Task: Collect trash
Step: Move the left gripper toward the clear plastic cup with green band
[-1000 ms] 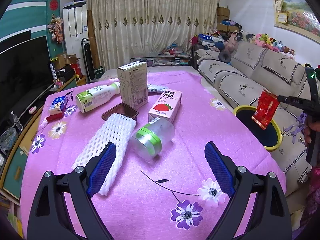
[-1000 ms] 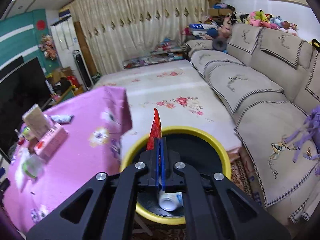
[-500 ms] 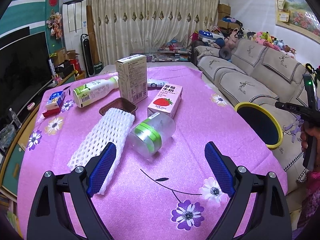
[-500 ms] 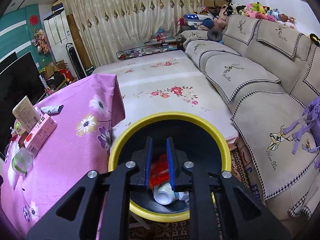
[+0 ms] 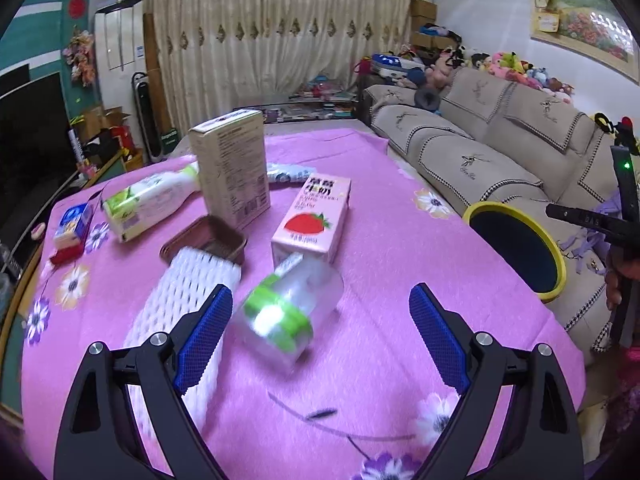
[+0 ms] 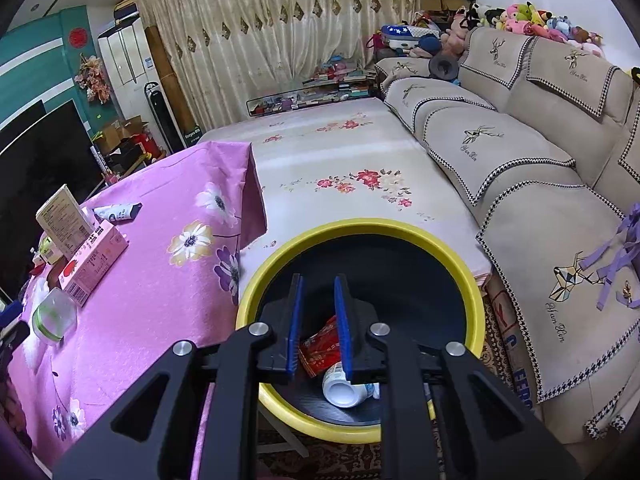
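Left gripper (image 5: 320, 344): wide open, empty, framing clear plastic jar (image 5: 290, 312) lying on side on pink tablecloth (image 5: 380, 248).

Risk: smooth round jar rolling off pads; blue pad snagging soft white foam net (image 5: 188, 300) just beside.

Right gripper (image 6: 318, 328): slightly parted, empty, above yellow-rimmed bin (image 6: 360, 228). Crinkly red wrapper (image 6: 320, 346) inside bin.

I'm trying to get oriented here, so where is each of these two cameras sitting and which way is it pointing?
Left wrist: on the left gripper, angled down over the pink table at the clear jar; its open blue fingers show, and the other hand at the right edge.
Right wrist: on the right gripper, above the yellow-rimmed bin; its narrowly parted fingers show.
Shared: table, jar, strawberry milk carton, bin, sofa.
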Demonstrator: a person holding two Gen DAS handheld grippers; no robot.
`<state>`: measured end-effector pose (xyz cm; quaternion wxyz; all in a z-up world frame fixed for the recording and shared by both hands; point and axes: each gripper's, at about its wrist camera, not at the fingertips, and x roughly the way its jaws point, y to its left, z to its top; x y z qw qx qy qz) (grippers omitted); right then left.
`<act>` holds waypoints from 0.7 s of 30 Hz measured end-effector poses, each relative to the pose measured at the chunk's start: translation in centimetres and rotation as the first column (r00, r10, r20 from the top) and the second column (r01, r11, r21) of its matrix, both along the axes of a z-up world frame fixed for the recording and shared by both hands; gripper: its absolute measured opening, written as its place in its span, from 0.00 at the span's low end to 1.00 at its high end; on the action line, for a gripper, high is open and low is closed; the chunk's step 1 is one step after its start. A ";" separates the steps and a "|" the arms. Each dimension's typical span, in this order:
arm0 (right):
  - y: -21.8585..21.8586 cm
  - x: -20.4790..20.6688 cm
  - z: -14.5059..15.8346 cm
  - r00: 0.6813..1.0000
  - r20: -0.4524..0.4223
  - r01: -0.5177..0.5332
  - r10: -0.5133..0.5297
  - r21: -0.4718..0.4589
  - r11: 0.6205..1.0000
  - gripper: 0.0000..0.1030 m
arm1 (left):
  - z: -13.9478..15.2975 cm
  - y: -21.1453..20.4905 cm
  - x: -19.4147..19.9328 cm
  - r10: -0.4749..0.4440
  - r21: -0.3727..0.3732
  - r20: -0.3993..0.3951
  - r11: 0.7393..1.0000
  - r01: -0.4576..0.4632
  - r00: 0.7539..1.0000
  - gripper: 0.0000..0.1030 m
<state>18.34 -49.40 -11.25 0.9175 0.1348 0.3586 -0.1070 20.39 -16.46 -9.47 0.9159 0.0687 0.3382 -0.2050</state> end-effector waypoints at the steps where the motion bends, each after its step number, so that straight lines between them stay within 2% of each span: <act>1: -0.1 0.0 -0.1 1.000 -0.001 0.000 0.000 0.003 1.000 0.16 | -0.1 -0.2 0.6 -0.019 -0.001 0.001 1.000 0.019 1.000 0.86; 6: -0.5 -0.1 -0.6 1.000 -0.008 0.001 -0.001 0.019 1.000 0.18 | -0.8 -0.9 2.7 -0.065 -0.012 -0.052 0.998 0.064 0.997 0.86; 13: -0.9 -0.1 -1.3 1.000 -0.016 0.001 0.000 0.039 0.999 0.18 | -2.6 -1.6 4.8 -0.076 0.025 -0.104 0.997 0.079 0.992 0.86; 16: -1.0 0.0 -1.5 1.000 -0.017 -0.004 0.005 0.052 0.999 0.19 | -3.1 -2.0 5.2 -0.070 0.061 -0.101 0.995 0.076 0.992 0.86; 21: -1.1 0.1 -1.8 1.000 -0.023 -0.010 0.011 0.061 0.998 0.19 | -3.0 -2.4 4.9 -0.090 0.054 -0.112 0.994 0.096 0.990 0.86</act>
